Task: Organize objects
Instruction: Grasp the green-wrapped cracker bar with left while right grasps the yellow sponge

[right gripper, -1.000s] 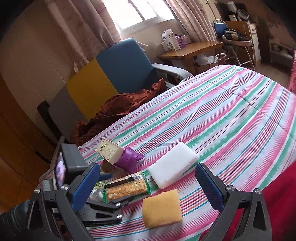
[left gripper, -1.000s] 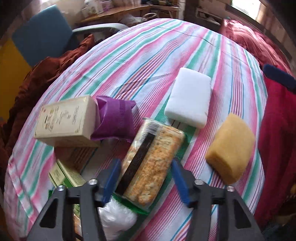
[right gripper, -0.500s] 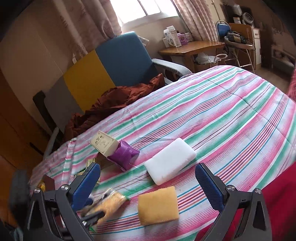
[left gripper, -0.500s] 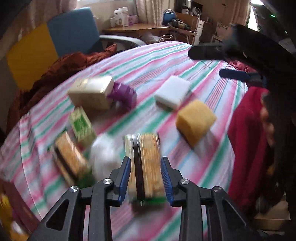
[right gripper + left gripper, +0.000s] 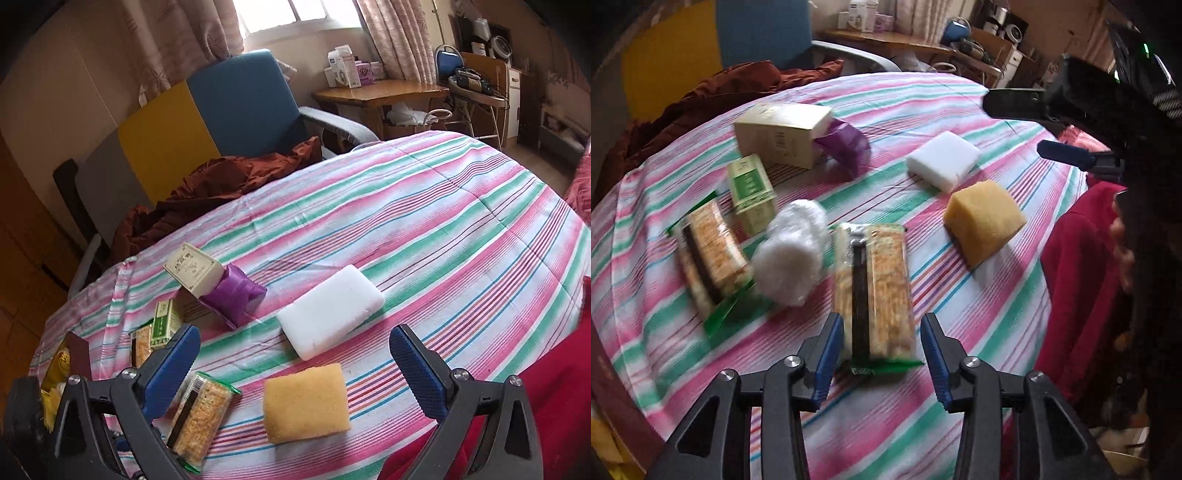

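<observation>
Sorting is only partly done. The left gripper [image 5: 882, 345] is opening, and a cracker pack [image 5: 871, 288] lies on the bed [image 5: 923, 103] between its blue pads, not squeezed. Left of it sit a white fluffy bundle [image 5: 790, 254], another cracker pack [image 5: 709, 254] and a green box [image 5: 751, 192]. Ahead and right lie a yellow sponge [image 5: 984, 221] and a white sponge [image 5: 943, 158], with no clear groups. The right gripper [image 5: 295, 369] hangs wide open and empty, the yellow sponge just in front. The striped blanket covers the bed; a blue and yellow chair [image 5: 207, 122] stands behind.

yellow sponge [image 5: 306, 402], white sponge [image 5: 330, 311], pink-green striped bedspread [image 5: 424, 206]
</observation>
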`<state>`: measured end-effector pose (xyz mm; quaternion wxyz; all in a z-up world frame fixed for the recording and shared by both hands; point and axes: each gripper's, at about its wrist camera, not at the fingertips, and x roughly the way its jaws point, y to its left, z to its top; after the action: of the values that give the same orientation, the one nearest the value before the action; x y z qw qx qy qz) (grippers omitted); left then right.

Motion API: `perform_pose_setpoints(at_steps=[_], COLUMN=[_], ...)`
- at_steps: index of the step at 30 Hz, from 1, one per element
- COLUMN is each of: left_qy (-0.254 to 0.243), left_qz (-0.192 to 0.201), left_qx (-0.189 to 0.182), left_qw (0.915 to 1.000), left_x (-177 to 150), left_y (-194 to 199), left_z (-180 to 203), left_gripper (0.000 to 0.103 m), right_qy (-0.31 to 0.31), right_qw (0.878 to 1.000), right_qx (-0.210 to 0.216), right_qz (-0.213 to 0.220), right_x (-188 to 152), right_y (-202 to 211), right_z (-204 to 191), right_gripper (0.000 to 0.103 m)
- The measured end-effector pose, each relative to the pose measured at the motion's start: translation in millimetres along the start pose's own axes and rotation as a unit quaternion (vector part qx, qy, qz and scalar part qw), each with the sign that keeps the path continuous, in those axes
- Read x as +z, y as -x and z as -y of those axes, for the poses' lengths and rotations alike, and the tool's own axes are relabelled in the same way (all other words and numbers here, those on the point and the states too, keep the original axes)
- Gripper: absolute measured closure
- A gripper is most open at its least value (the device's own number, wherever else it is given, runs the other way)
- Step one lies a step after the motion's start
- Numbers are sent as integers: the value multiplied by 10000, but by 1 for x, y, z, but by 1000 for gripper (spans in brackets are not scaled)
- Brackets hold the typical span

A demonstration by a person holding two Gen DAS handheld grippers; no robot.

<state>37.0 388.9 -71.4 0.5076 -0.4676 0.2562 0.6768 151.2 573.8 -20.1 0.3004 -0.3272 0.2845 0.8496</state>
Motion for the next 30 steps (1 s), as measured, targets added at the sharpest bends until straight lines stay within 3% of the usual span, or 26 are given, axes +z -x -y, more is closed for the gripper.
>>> perform_pose_setpoints(at_steps=[3, 7, 12, 15, 17, 18, 20, 21, 24, 30], left_qy=[-109, -10, -59, -157, -236, -281, -290, -276, -231, -39], left_qz=[-78, -67, -15, -138, -220, -211, -194, -175, -59, 136], left_qx=[144, -21, -118, -211, -124, -92, -73, -35, 76, -85], left_qw=[9998, 10000, 9999, 9996, 9994, 9993, 9994, 9995, 9997, 9999], left_x=[7, 11, 4, 1, -1, -2, -3, -2, -1, -24], left_y=[-11, -15, -9, -10, -12, -13, -14, -15, -16, 6], left_z=[6, 1, -3, -1, 2, 5, 6, 7, 6, -5], left_gripper=[58, 57, 58, 46, 44, 42, 42, 42, 56, 56], right_qy=[32, 95, 657, 886, 1035, 1131, 1286, 1283, 1215, 1015], right_qw=[9993, 9950, 9820, 9747, 9677, 9648, 9589, 9573, 9598, 9718], right_qx=[44, 81, -119, -324, -405, -470, -614, -622, -578, -189], right_qz=[-367, -994, -1768, -2025, -2262, -2328, -2455, -2517, -2465, -2120], right_x=[0, -2, -17, -22, -26, -28, -33, -35, -34, -31], right_y=[-10, -25, -39, -45, -53, -57, -64, -66, -65, -46], right_z=[0, 0, -10, -15, -18, -20, -23, -21, -18, -8], right_gripper=[0, 0, 0, 0, 3, 6, 30, 37, 40, 41])
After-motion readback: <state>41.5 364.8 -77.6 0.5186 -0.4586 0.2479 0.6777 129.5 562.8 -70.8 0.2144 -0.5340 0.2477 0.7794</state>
